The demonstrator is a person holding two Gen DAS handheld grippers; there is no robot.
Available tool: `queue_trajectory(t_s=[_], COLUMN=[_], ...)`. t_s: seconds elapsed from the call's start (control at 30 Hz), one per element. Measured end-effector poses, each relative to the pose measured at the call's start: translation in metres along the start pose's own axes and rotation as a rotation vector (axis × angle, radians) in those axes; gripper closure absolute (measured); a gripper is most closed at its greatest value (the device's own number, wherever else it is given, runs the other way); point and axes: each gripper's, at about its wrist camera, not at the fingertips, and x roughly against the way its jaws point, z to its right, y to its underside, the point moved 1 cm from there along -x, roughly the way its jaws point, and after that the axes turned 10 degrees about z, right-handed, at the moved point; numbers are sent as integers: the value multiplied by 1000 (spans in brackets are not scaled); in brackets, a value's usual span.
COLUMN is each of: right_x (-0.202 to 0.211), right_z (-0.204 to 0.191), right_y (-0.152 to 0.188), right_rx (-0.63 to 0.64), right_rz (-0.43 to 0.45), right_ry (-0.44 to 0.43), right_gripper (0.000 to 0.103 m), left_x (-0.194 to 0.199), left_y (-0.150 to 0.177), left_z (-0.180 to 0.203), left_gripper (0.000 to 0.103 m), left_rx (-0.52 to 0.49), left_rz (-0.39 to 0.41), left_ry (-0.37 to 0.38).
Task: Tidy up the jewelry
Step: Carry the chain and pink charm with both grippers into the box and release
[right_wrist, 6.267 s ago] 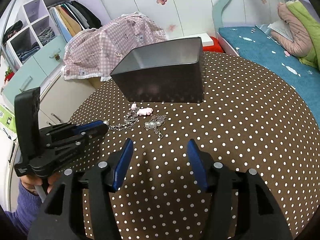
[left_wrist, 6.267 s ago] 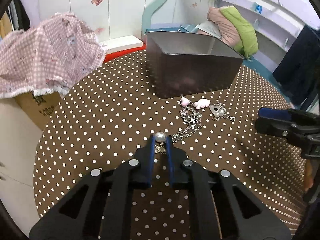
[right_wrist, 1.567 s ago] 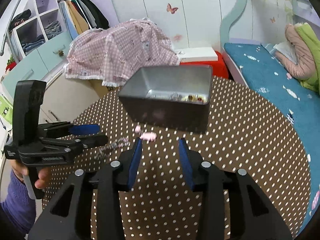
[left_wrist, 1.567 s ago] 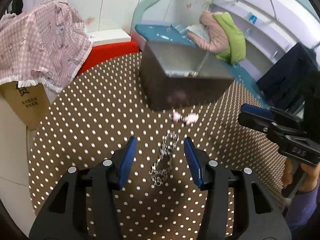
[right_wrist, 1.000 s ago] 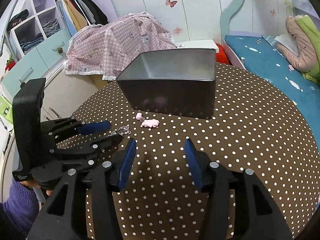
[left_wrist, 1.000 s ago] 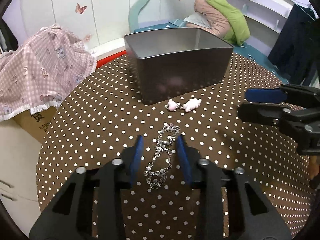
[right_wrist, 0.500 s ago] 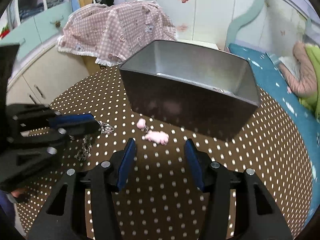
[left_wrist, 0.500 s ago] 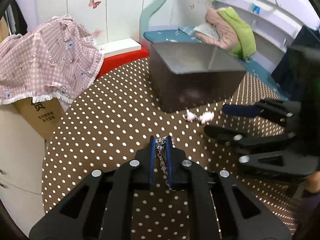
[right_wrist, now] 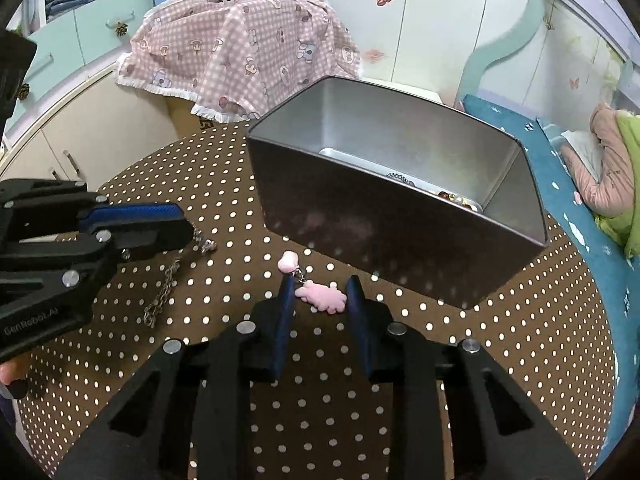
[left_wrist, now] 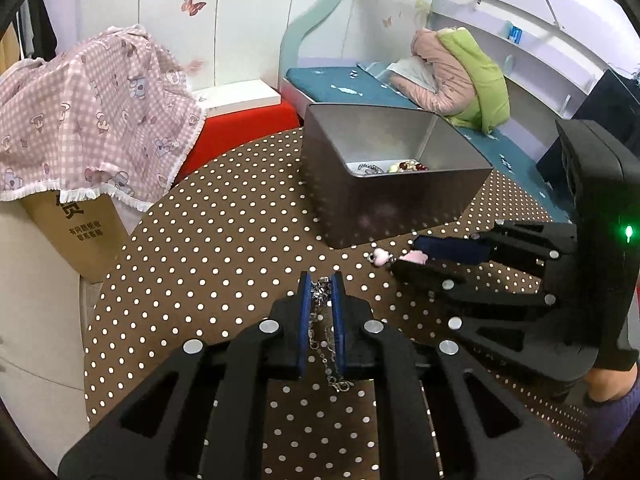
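- The silver chain (left_wrist: 320, 296) was clamped between the blue pads of the left gripper (left_wrist: 321, 286); its loose end hung down below the jaws over the table (left_wrist: 192, 264), and from the right wrist view the chain (right_wrist: 164, 292) dropped from the gripper's tip down to the cloth.
- The left gripper's jaws stood almost together, with only the chain in the narrow slit.
- The pink charm (right_wrist: 322, 297), a flat pink figure joined by a small link to a pink heart (right_wrist: 289, 262), lay on the table just in front of the tin box (right_wrist: 384, 224).
- The right gripper (right_wrist: 320, 300) stood around the pink charm, one finger on each side; its jaws had just been closing. A gap still showed between the right pad and the charm, so the pads did not press on it.
- The tin box stood near the far edge of the table, open at the top. Inside it, by the right wall, some jewelry (left_wrist: 400, 167) lay on the bottom: a silver piece and some red and pale beads.
- The table was round and covered by a brown cloth with white dots.
- Beyond the far left edge, a pink checked cloth (left_wrist: 92, 112) was draped over a cardboard box (left_wrist: 76, 220).
- In the left wrist view, a hand (left_wrist: 608, 384) with a purple sleeve held the right gripper's handle.
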Motion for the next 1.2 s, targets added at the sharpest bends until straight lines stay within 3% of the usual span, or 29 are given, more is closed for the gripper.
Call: queue_trajectory(t_s=[0.3,0.63,0.9,1.2], right_x=[50,113,103,60], right_z=[10,37,64,82], right_y=[-8,-44,-61,-54], right_rx=[-51,-111,-211,-264], right_rz=[70,208,242,173], right_ry=[-61,-75,-76,-55], right_gripper=[78,78,78,78], left_x=[21,50,42,-31], left_y=[-28,-96,-146,-127], left_z=[16,54,72,60], left_gripper=[93,93,93,93], left_rx=[13,-29,-51,-41], left_rz=[30,110,161,12], left_ry=[66,139,127,90])
